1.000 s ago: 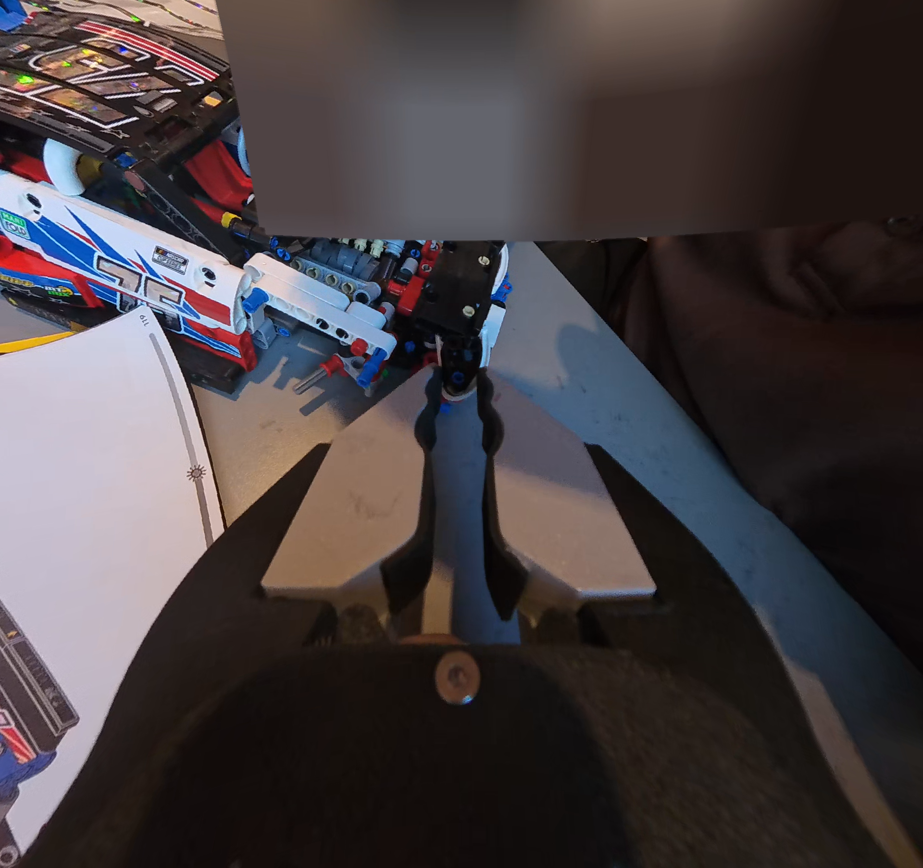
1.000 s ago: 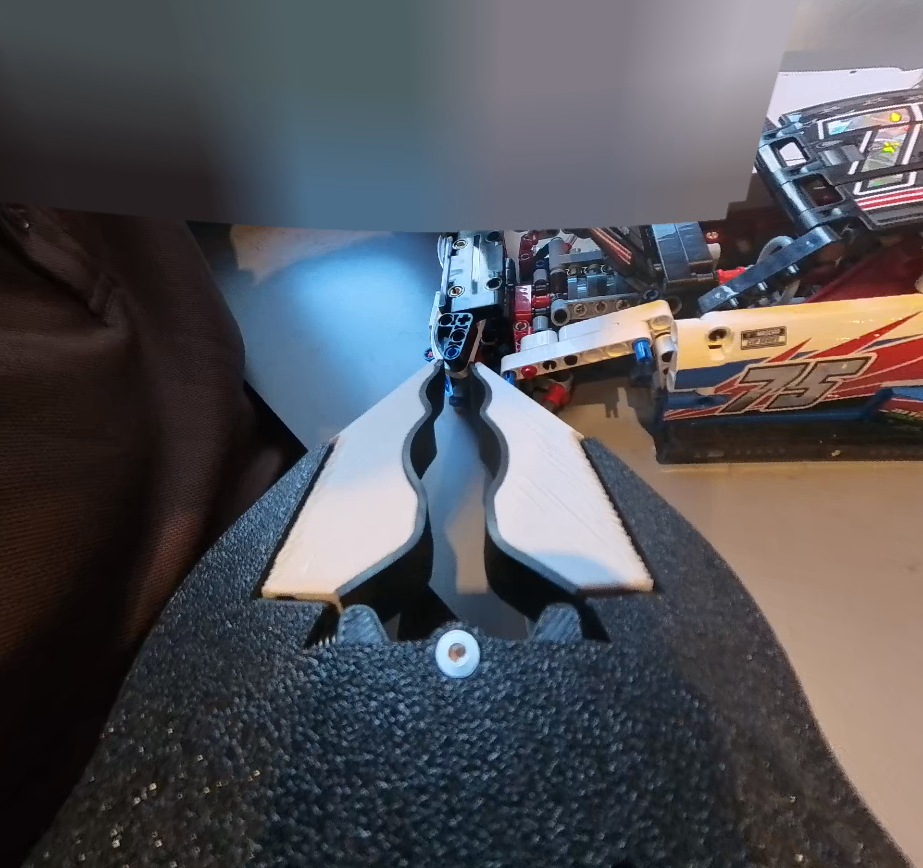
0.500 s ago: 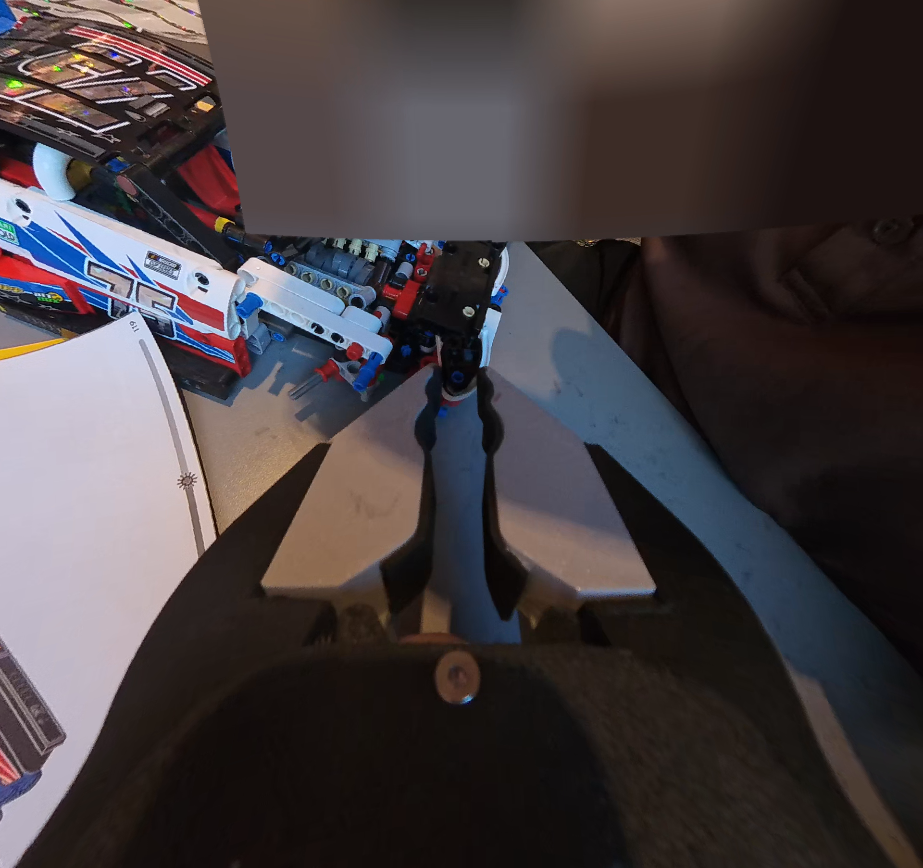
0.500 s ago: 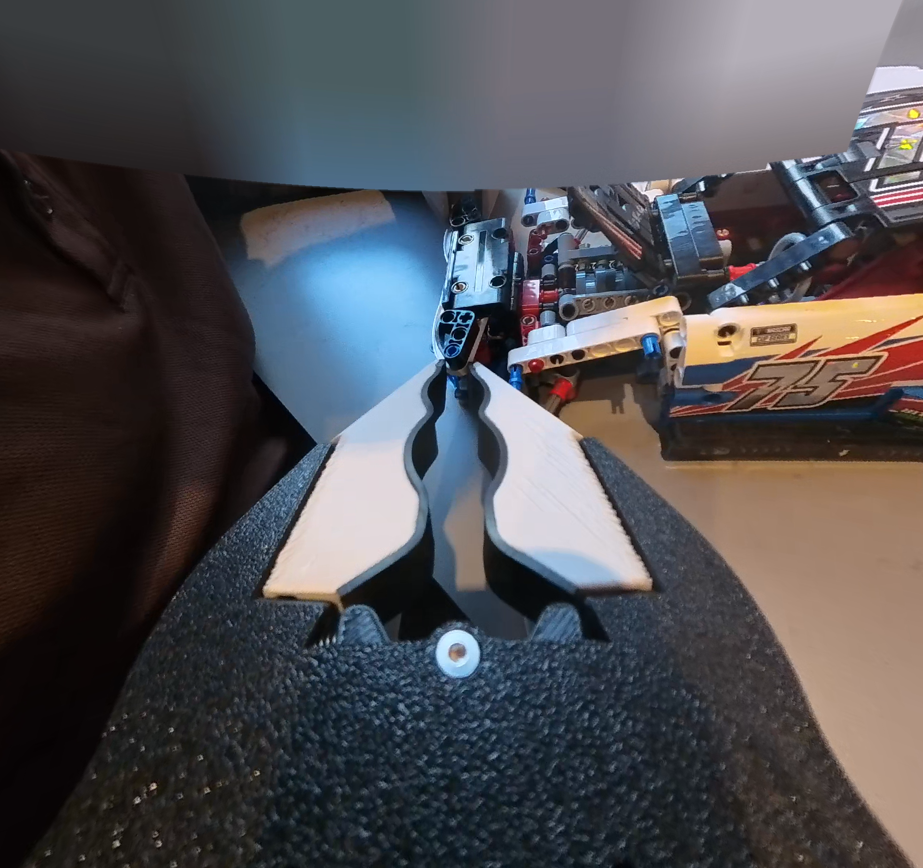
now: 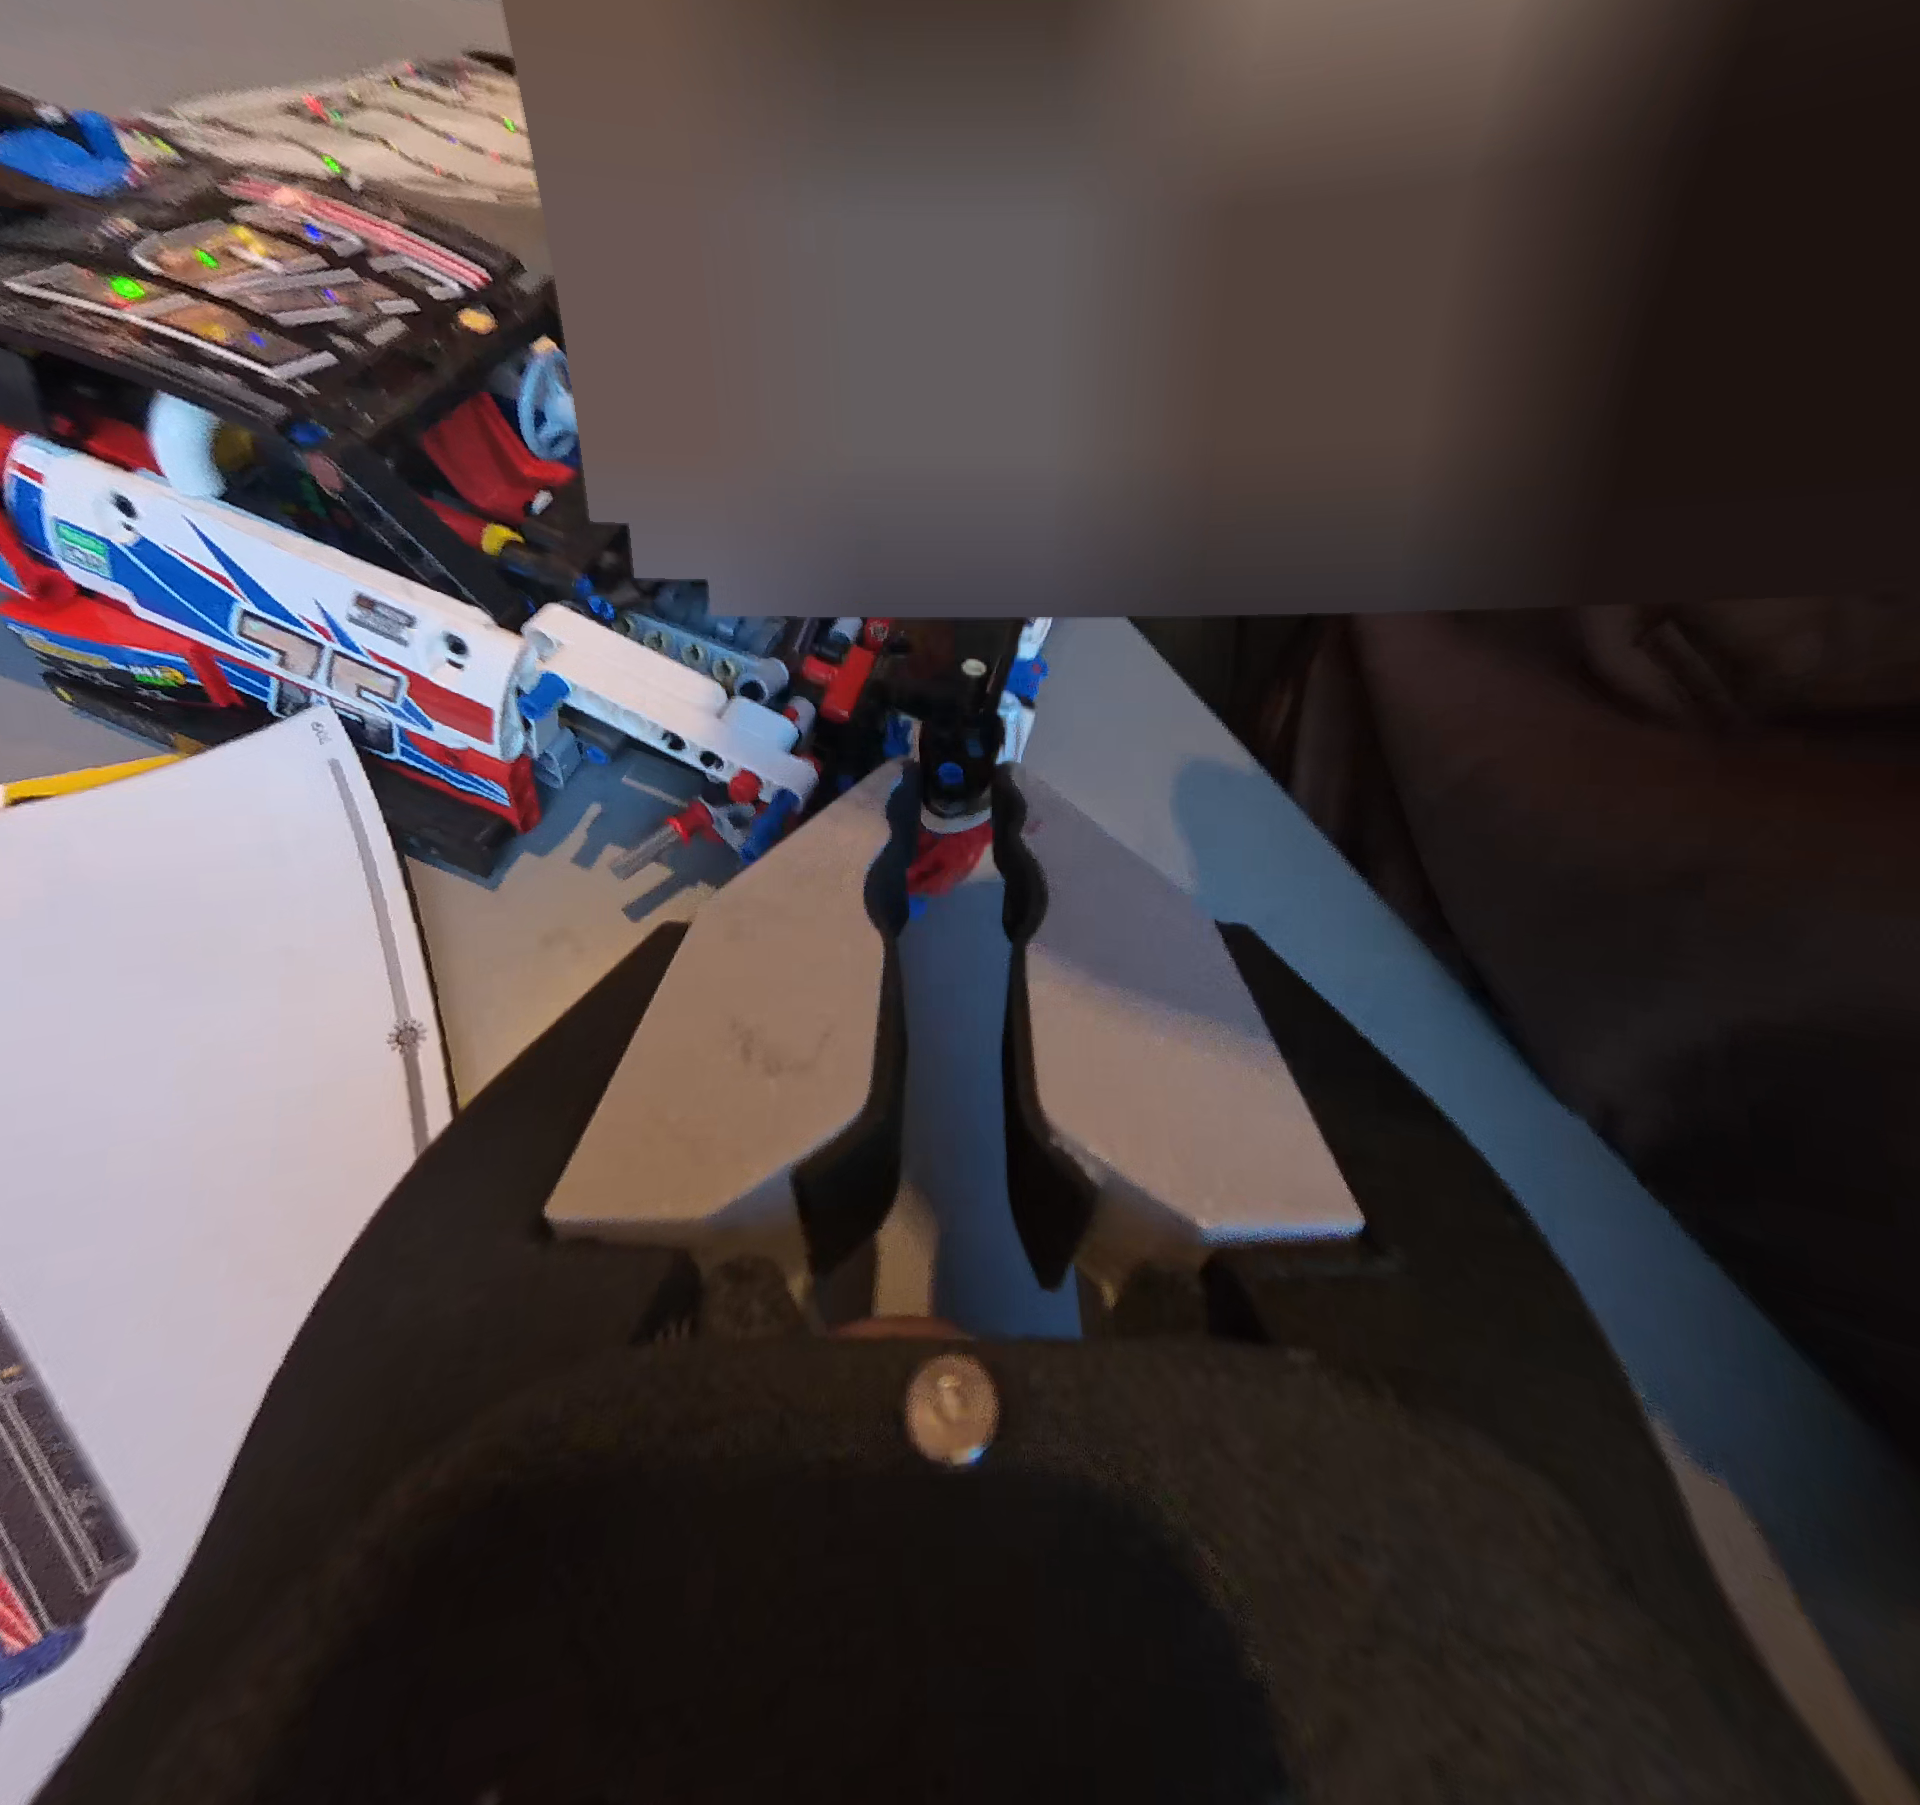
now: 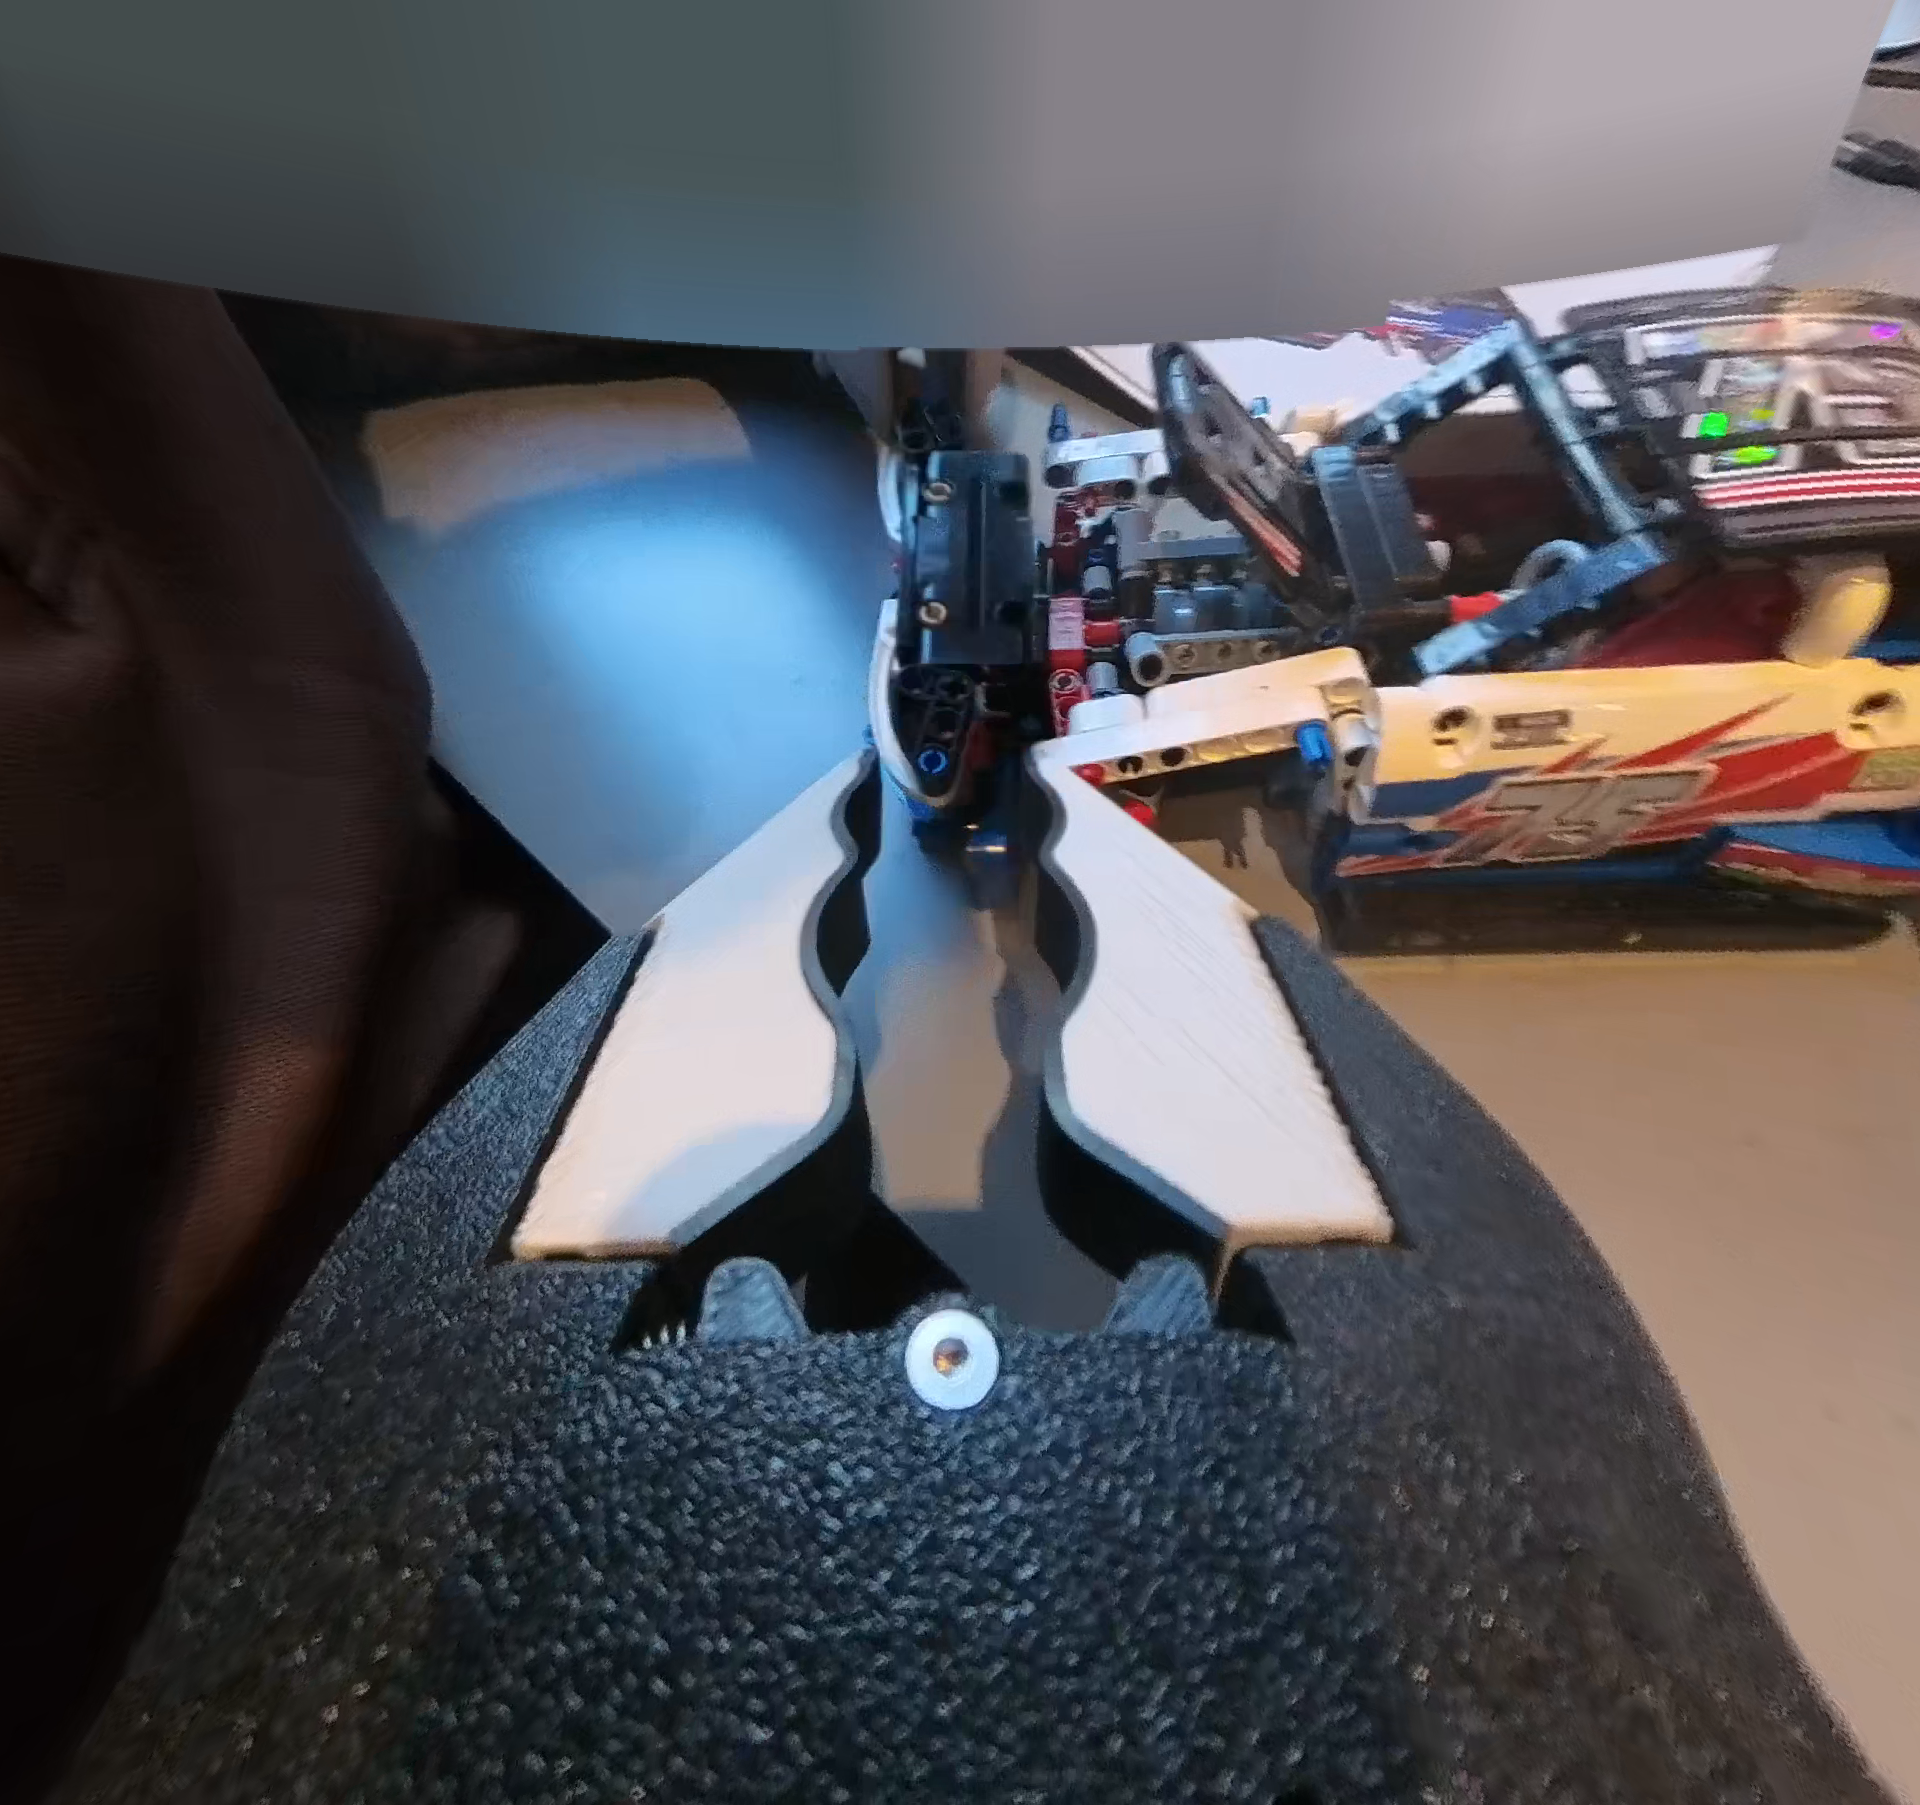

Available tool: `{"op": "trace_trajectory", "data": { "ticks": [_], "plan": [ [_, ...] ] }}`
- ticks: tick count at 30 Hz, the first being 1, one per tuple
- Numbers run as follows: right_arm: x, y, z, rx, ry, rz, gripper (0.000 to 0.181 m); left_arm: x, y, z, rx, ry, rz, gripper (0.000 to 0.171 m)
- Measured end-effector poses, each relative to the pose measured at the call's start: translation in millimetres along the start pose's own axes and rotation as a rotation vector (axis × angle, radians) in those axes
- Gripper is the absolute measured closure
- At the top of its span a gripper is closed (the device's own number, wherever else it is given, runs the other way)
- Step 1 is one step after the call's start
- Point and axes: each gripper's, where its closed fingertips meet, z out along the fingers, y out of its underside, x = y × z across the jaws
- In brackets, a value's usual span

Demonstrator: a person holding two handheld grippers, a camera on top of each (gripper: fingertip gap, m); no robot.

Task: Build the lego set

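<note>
Grey tabletop [image 5: 1195,882] is bearing the red-white-blue brick racing car [image 5: 312,654] at ten o'clock, the left gripper [image 5: 948,799] pinching its black end assembly [image 5: 951,768], the right gripper [image 6: 951,779] spreading around it, risking snapped-off pieces.

Glossy plastic lego car [image 5: 312,654] – matt paper booklet [image 5: 187,1028]; right claw [image 6: 948,779] housing grainy, rough black plastic.

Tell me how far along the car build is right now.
Mostly built: the lego car already has its white side panel, stickered black roof and engine block. In hand: the left gripper and right gripper both sit at the black front end piece; jaws narrow, grip unclear. Left: the front looks bare of bodywork.
</note>
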Motion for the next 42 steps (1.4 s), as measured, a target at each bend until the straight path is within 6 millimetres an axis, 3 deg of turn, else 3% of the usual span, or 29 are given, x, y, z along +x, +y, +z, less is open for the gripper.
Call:
{"op": "trace_trajectory", "data": {
  "ticks": [5, 8, 11, 16, 23, 26, 35, 42],
  "plan": [
    [0.1, 5.8, -6.4, -0.010, 0.080, 0.045, 0.151, -5.3, -20.9, -7.8, 0.105, -0.036, -0.057, 0.162],
    [-1.7, 8.4, -4.8, -0.012, 0.149, 0.051, 0.155, 2.0, -39.7, -16.2, 0.205, -0.003, -0.084, 0.162],
    [-4.7, 9.7, -2.4, -0.051, 0.186, -0.022, 0.149, 3.1, -57.0, -33.9, 0.277, -0.022, -0.093, 0.161],
    [-2.1, 8.9, 7.7, -0.112, 0.261, -0.107, 0.150, -11.3, -75.0, -65.4, 0.330, -0.192, -0.093, 0.161],
    [-5.8, 5.3, 8.0, -0.132, 0.311, -0.198, 0.154, -12.8, -71.6, -64.0, 0.322, -0.206, -0.125, 0.161],
    [-10.4, 4.9, 8.6, -0.125, 0.267, -0.179, 0.163, -11.6, -70.1, -62.7, 0.307, -0.201, -0.116, 0.161],
    [-10.8, 8.8, 15.6, -0.111, 0.186, -0.104, 0.159, -19.0, -59.4, -57.9, 0.295, -0.183, -0.169, 0.161],
    [3.2, -24.7, -14.1, 0.037, 0.182, -0.081, 0.151, 8.9, -57.0, -38.5, 0.259, -0.020, -0.121, 0.161]
  ]
}}
